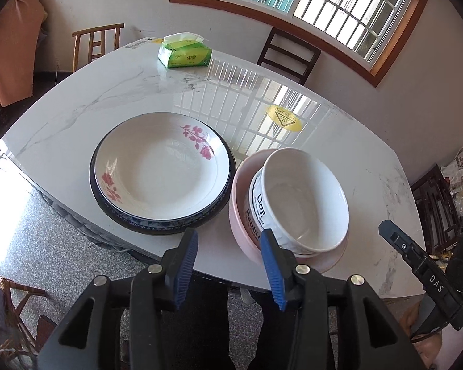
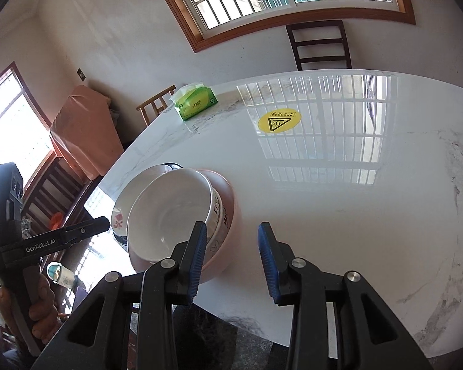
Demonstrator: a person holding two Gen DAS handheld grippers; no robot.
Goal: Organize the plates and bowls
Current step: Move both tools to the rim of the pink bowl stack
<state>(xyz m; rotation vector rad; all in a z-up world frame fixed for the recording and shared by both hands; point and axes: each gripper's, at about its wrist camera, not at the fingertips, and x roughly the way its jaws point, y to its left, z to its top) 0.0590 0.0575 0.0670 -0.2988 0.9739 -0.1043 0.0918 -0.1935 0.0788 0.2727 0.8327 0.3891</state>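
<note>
- One white marble-patterned glossy table (image 1: pixel 114 92) bears all the crockery; its top mirrors the barred window; three chairs stand round it at its far side, two dark, one pale wood.
- Two plates in one stack at the near left: a white shallow plate with pink flower prints (image 1: pixel 162 166) lies inside a dark blue-rimmed plate (image 1: pixel 169 229) beneath it.
- Two bowls in one stack just right of the plates, near the table's front edge: a white ceramic bowl with black lettering (image 1: pixel 299 203) sits tilted inside a pink bowl (image 1: pixel 239 215).
- One green tissue pack (image 1: pixel 185 52) at the far left; one round yellow warning sticker (image 1: pixel 284 118) mid-table, well apart from the stacks.
- Two grippers, both with blue-padded jaws parted and nothing between them: the left gripper (image 1: pixel 228 268) hangs at the near edge between the two stacks; the right gripper (image 2: pixel 233 259) hangs just right of the bowl stack, its left pad overlapping the pink bowl in view, contact unclear.
</note>
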